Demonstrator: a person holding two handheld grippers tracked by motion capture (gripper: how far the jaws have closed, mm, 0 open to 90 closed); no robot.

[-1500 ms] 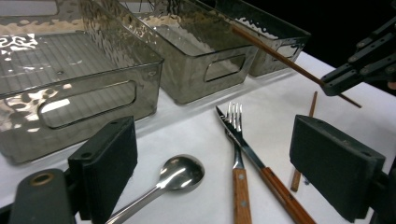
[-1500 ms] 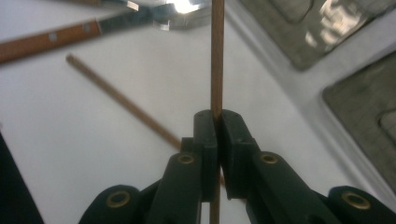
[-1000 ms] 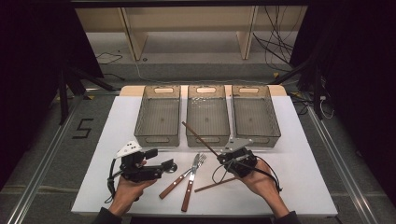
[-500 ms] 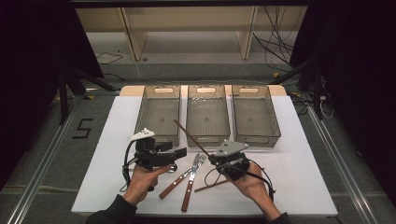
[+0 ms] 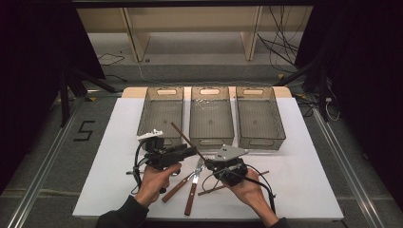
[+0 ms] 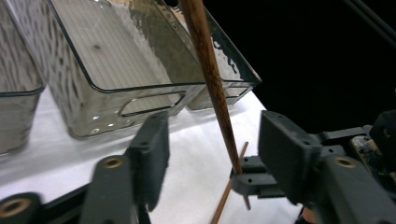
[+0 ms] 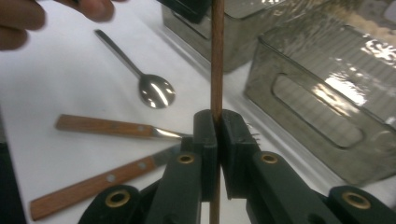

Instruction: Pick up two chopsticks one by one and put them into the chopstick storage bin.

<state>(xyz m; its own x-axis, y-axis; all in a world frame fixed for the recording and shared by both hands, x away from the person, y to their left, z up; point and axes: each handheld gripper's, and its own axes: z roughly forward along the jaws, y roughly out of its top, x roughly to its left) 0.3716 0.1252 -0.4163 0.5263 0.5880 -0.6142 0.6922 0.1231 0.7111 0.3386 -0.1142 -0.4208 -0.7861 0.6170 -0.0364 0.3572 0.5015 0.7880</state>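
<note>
Right gripper is clamped tight on a brown chopstick; the stick runs up and away from its jaws, slanting toward the gap between the left bin and the middle bin. In the right gripper view the pads pinch the stick with no gap.

Left gripper sits just left of it, pointed right, jaws about half open and just been closing. In the left gripper view the same chopstick passes between the jaws, nearer the right-hand one; neither pad presses on it, so no grip there.

On the white table: two wooden-handled utensils lie between the hands, a second chopstick lies flat under the right hand, and a metal spoon shows in the right gripper view beyond the wooden handles. The third bin stands on the right. Left hand holds its gripper from below.
</note>
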